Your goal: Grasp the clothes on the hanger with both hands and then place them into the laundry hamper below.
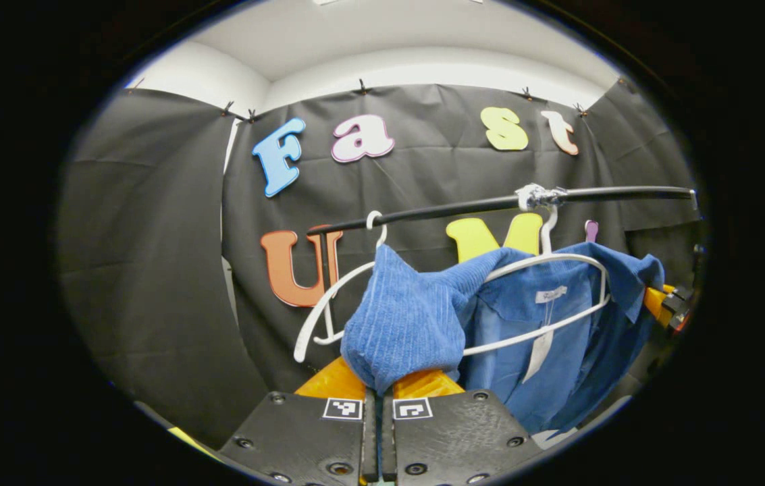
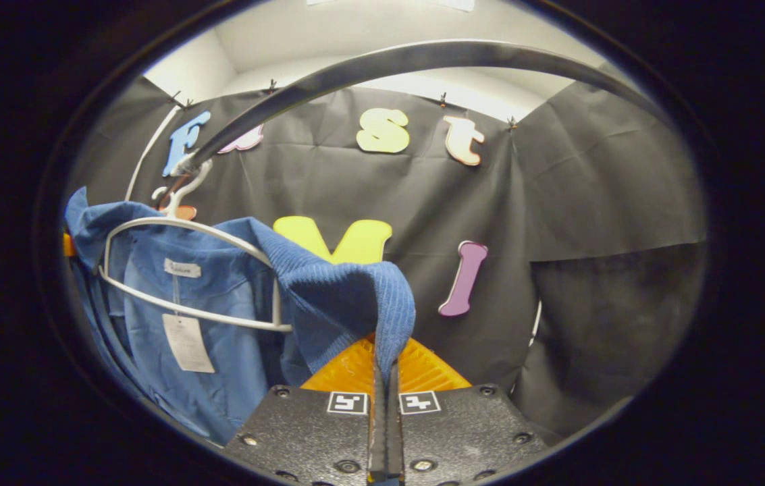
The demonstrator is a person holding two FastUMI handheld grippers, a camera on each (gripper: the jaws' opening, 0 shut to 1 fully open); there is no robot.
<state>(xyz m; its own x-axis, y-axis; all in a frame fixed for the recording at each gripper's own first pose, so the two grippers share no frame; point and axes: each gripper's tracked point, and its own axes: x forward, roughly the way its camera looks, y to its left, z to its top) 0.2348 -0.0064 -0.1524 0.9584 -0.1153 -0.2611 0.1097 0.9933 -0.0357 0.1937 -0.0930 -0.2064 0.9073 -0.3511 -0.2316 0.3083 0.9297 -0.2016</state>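
The blue shirt [image 1: 544, 337] hangs on a white hanger [image 1: 578, 260] hooked over the black rail [image 1: 463, 206]. The left gripper [image 1: 379, 395] has its fingers closed on one bunched shoulder of the shirt. The right gripper [image 2: 385, 378] is clamped on the other shoulder. An empty white hanger [image 1: 328, 304] hangs just beside the shirt on the rail.

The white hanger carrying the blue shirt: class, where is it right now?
The white hanger hangs by its hook from the black rail, right of centre in the left gripper view, inside the blue shirt.
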